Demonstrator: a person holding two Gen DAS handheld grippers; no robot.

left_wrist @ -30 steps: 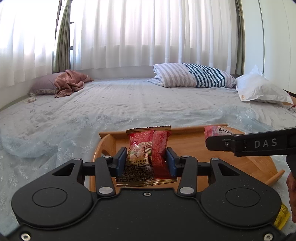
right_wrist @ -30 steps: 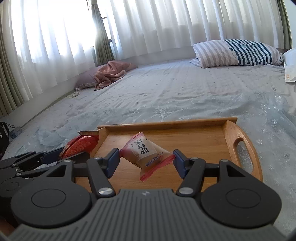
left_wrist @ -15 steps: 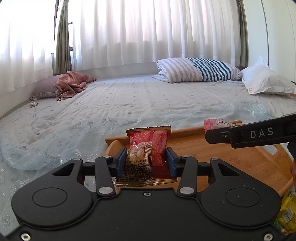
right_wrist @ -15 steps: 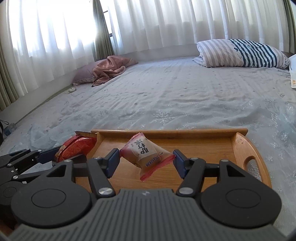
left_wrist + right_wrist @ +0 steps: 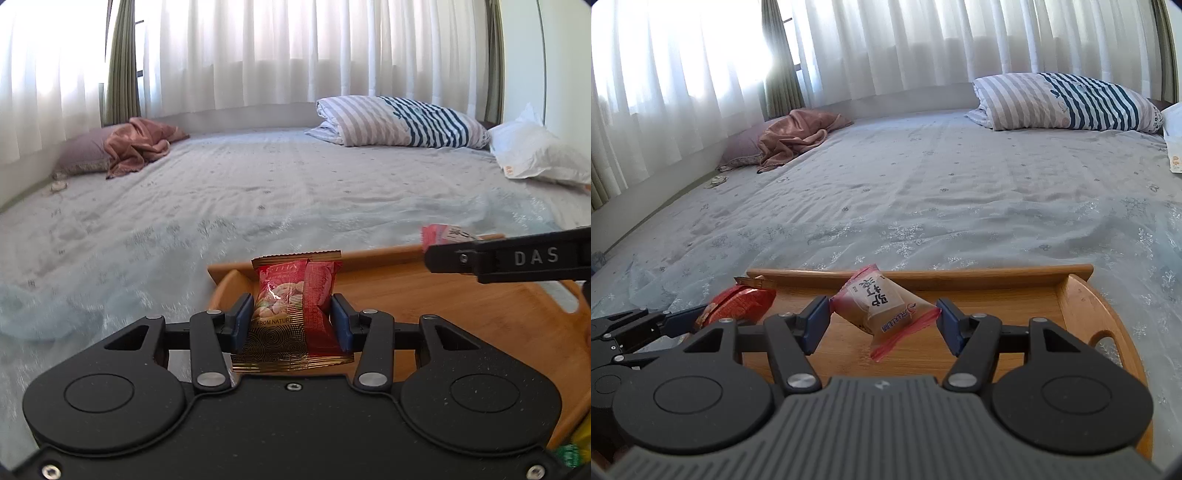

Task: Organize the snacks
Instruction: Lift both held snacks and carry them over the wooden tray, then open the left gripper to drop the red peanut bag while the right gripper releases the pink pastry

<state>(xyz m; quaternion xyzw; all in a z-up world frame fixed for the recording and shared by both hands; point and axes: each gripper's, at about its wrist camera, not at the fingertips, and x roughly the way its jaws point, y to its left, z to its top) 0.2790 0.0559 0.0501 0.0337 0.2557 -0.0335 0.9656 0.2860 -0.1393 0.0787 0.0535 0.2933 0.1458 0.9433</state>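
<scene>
My left gripper (image 5: 291, 321) is shut on a red and gold nut packet (image 5: 295, 314), held upright over the left end of the wooden tray (image 5: 461, 302). My right gripper (image 5: 882, 321) is shut on a pink and white snack pouch (image 5: 882, 306), both pads pressing its ends, above the tray floor (image 5: 997, 306). In the left wrist view the right gripper's arm marked DAS (image 5: 517, 258) crosses at right with the pouch's pink tip (image 5: 439, 234). In the right wrist view the left gripper (image 5: 687, 319) and its red packet (image 5: 738, 301) show at the tray's left end.
The tray lies on a pale blue bedspread (image 5: 923, 192). A striped pillow (image 5: 1067, 101) and a white pillow (image 5: 532, 155) lie far off at right, a pink blanket on a mauve pillow (image 5: 790, 136) far left. A yellow and green packet (image 5: 576, 446) peeks beside the tray's near right corner.
Both grippers have travelled with their packets still held. In both wrist views the tray has slid lower and to the right, and more bedspread shows ahead.
</scene>
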